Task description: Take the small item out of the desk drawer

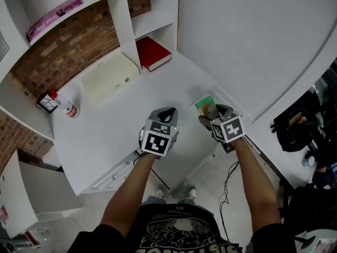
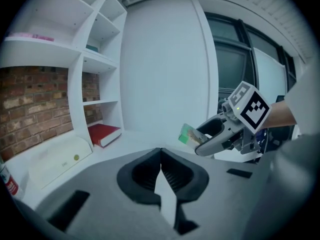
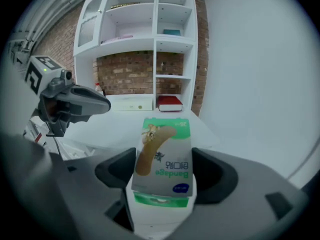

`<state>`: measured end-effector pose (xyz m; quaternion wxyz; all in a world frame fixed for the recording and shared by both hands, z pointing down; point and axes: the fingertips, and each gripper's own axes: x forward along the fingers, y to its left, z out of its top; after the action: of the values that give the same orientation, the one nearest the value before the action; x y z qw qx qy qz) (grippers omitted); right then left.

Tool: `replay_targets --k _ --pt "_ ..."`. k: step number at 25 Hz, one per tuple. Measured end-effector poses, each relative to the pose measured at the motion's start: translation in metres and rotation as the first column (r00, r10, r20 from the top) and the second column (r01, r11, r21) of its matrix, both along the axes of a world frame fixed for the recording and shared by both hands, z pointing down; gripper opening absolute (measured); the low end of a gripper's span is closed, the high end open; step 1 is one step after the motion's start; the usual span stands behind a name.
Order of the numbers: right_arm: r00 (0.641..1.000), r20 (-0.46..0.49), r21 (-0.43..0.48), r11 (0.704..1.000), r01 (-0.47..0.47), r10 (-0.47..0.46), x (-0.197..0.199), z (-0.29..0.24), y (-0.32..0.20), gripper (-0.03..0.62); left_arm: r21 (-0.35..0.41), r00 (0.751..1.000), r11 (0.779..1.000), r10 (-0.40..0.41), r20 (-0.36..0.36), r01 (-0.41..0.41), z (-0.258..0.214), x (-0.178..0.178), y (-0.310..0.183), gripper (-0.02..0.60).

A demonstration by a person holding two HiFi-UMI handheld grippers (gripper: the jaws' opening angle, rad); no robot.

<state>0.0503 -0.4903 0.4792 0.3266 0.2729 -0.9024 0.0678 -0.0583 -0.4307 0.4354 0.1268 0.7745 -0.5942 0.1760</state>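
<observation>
A small green and white bandage box (image 3: 164, 156) stands upright between the jaws of my right gripper (image 3: 165, 171), which is shut on it. In the head view the box (image 1: 205, 105) pokes out ahead of the right gripper (image 1: 210, 113), above the right corner of the white desk (image 1: 105, 128). The left gripper view shows the same box (image 2: 188, 134) held in the right gripper (image 2: 202, 140). My left gripper (image 1: 166, 113) hovers over the desk's front edge, shut and holding nothing (image 2: 160, 156). Drawer fronts (image 1: 113, 176) show under the desk edge; I cannot tell how they stand.
At the back of the desk lie a cream box (image 1: 109, 77), a red book (image 1: 152, 53) in a cubby and a small red-capped bottle (image 1: 67, 108). A pink book (image 1: 52, 16) lies on the shelf above. A black bag (image 1: 294, 126) sits right; cables run on the floor.
</observation>
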Motion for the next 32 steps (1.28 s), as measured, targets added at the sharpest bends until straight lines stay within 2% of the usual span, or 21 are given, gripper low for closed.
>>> replay_targets --k 7,12,17,24,32 --pt "0.993 0.070 0.076 0.992 -0.102 0.097 -0.003 -0.052 0.018 0.351 0.042 0.999 0.998 0.055 -0.004 -0.054 -0.029 -0.011 -0.001 0.005" --pt "0.978 0.125 0.124 0.976 -0.180 0.165 0.004 -0.085 0.027 0.351 0.062 0.994 0.993 0.104 0.010 -0.105 -0.045 -0.013 0.000 0.005" --pt "0.927 0.227 0.116 0.937 -0.329 0.297 0.022 -0.109 0.042 0.351 0.086 0.988 0.984 0.152 0.018 -0.153 -0.060 -0.013 0.004 0.005" --pt "0.871 0.321 0.147 0.888 -0.435 0.373 0.046 -0.130 0.066 0.351 0.109 0.979 0.973 0.203 0.013 -0.204 -0.072 -0.005 0.010 0.005" --pt "0.828 0.358 0.192 0.833 -0.518 0.432 0.069 -0.138 0.091 0.351 0.142 0.975 0.965 0.221 0.015 -0.221 -0.081 0.000 0.027 0.005"
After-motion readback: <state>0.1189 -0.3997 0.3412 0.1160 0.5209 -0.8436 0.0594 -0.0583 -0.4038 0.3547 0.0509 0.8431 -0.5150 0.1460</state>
